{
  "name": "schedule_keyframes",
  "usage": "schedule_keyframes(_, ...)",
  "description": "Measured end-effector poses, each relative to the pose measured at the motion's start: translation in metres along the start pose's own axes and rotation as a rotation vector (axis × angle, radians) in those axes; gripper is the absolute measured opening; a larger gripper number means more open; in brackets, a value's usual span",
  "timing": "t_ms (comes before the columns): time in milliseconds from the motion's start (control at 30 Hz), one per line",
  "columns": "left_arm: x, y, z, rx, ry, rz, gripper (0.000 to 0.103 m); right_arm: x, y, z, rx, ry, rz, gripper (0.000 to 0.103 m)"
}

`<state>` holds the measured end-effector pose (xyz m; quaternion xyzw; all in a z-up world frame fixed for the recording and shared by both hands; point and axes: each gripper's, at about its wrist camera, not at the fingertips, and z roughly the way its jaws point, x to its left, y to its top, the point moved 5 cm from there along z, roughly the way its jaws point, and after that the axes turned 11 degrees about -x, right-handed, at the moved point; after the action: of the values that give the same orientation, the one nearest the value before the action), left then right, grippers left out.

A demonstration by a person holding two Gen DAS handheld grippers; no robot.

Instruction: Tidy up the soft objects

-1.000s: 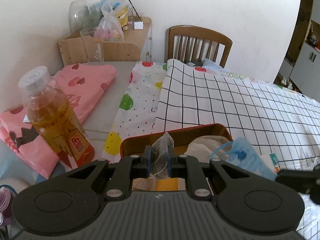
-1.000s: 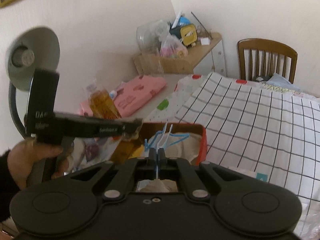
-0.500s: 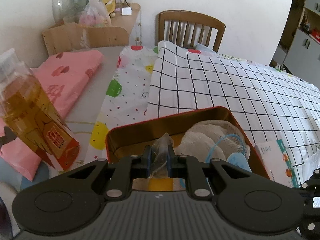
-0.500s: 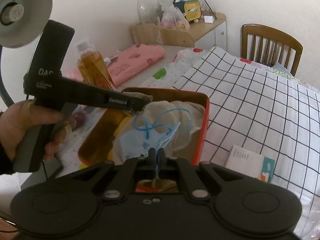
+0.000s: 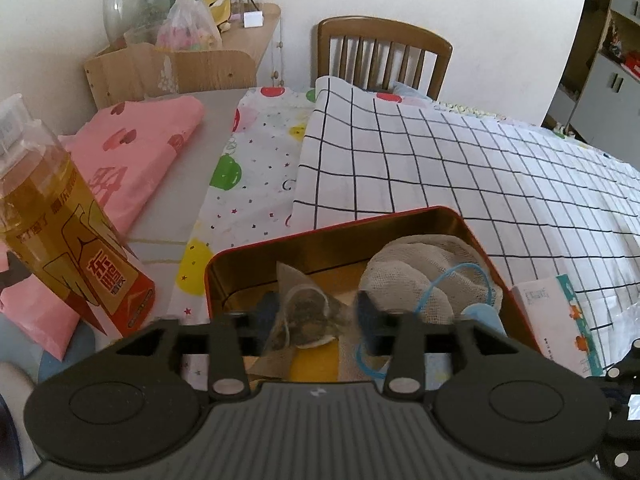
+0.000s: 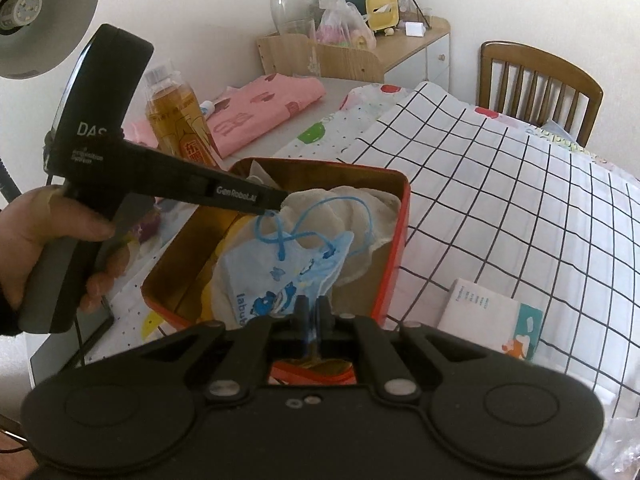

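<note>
In the red tin [image 5: 472,224] on the table, a pyramid tea bag [image 5: 308,312] lies at the near-left side, beside a bundle of white gauze [image 5: 420,272] and a light blue child's face mask [image 6: 288,276] with blue ear loops. The left gripper [image 5: 314,314] hangs just over the tin with its fingers spread wide either side of the tea bag, so the bag sits loose between them, gripped by neither. The right gripper [image 6: 311,312] has its fingers pressed tight together on the lower edge of the face mask, whose printed front drapes over the tin's near rim. In the right wrist view the left gripper's long black body reaches across the tin's far-left corner, with the person's left hand [image 6: 52,248] wrapped round its handle. Left of the tin stands a bottle of amber drink [image 5: 60,248], touching a folded pink cloth [image 5: 136,160]. The tin rests where a spotted cloth [image 5: 256,168] meets a black-checked sheet [image 5: 460,160], and a small white carton [image 6: 492,320] lies on the sheet just right of the tin. A wooden chair [image 5: 384,56] stands at the far edge
</note>
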<state>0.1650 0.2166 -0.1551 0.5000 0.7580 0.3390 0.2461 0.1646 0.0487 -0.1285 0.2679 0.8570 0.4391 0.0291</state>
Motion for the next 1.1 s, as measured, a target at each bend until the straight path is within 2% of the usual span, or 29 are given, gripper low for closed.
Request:
schedule_keyframes(233,-0.003,0.004,-0.015,-0.03,-0.008,-0.002,0.061,0.002,0.0,-0.006,-0.013,0.012,-0.02,0.003)
schedule_keyframes(367,-0.002,0.004,-0.027,-0.047,0.003,-0.011,0.067,0.001,0.001,-0.013,-0.028,0.014,-0.027,0.004)
schedule_keyframes(700,-0.01,-0.001,-0.054,-0.07,0.017,-0.038,0.067,0.0,-0.003,-0.022,-0.028,0.041,-0.058,0.005)
schedule_keyframes(900,-0.024,0.0,-0.077,-0.095,0.018,-0.029,0.067,-0.005,-0.006,-0.033,-0.039,0.066,-0.043,0.007)
schedule_keyframes(1100,-0.05,0.001,-0.098,-0.124,0.003,-0.018,0.067,-0.016,-0.006,-0.061,-0.083,0.074,-0.034,0.009)
